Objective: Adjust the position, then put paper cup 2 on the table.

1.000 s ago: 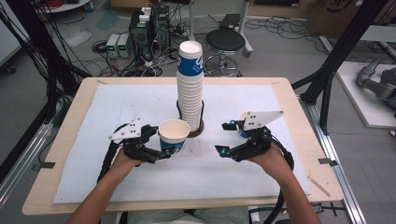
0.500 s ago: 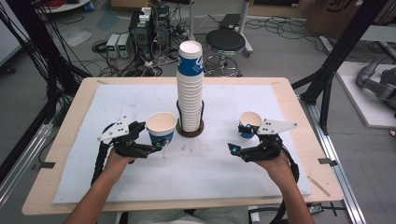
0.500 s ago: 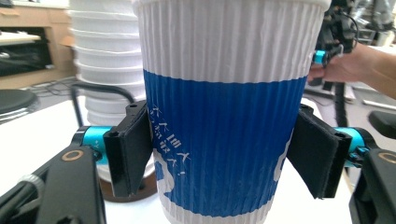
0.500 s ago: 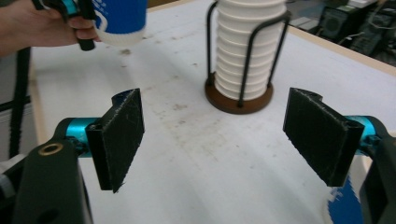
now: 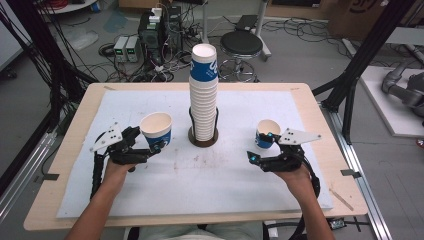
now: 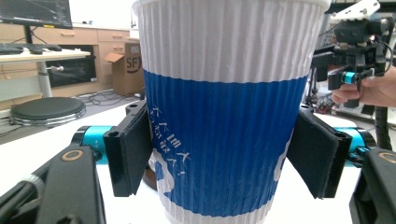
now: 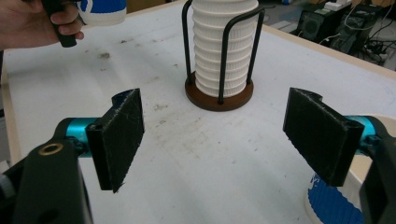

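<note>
High view: the left gripper point(image 5: 150, 148) gripped an upright blue-and-white ribbed paper cup point(image 5: 156, 131) just left of the tall stack of paper cups point(image 5: 203, 95) in its black wire holder point(image 5: 203, 134). The right gripper point(image 5: 260, 146), jaws wide and empty, stood just beside a second blue-and-white paper cup point(image 5: 267, 132) resting on the table point(image 5: 240, 175), right of the stack.

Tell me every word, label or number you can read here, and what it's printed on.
"SFX": on the cardboard box in the background of the left gripper view.
White characters on the blue band of the cup in the left gripper: too small and skewed to read.
White mark on the top cup of the stack: partly turned away, unreadable.
Dark print on the brown box beyond the table: cut off, unreadable.
</note>
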The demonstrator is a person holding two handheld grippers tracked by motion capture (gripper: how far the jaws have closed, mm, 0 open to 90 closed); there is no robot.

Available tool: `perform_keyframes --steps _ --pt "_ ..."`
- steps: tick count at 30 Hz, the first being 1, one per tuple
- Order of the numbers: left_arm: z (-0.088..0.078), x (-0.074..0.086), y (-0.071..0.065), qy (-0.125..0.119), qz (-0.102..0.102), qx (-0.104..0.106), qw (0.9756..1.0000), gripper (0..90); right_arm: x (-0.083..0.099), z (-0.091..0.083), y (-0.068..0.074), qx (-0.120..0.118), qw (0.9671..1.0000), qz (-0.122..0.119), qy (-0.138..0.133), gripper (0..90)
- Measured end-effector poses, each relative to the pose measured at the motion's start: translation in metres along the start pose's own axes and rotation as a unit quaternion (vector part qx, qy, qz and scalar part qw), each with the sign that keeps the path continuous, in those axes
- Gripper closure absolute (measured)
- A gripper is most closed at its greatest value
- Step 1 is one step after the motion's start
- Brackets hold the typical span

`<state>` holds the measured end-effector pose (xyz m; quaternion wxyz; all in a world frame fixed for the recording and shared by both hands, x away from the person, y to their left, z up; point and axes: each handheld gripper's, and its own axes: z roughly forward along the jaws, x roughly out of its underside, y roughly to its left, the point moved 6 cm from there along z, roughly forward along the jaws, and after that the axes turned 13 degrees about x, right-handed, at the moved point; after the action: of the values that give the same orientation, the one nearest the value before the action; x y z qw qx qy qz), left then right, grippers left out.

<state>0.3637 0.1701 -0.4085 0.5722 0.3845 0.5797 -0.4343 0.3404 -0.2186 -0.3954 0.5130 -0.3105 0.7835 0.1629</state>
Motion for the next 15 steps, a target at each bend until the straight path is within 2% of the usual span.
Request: perform_keyframes --steps 4,9,15 --pt "-0.008 -0.003 0.003 -0.01 0.002 -0.013 0.9999 27.8 0.002 -0.004 -0.003 0.011 0.9999 0.001 -0.01 21.1" --pt "-0.011 -0.003 0.006 -0.013 0.0 -0.018 0.9997 27.7 0.002 -0.005 -0.004 0.017 0.9998 -0.001 -0.014 21.2" --pt "-0.012 -0.001 0.007 -0.015 -0.004 -0.016 0.9998 27.7 0.002 -0.003 -0.002 0.01 0.9999 0.003 -0.011 21.2"
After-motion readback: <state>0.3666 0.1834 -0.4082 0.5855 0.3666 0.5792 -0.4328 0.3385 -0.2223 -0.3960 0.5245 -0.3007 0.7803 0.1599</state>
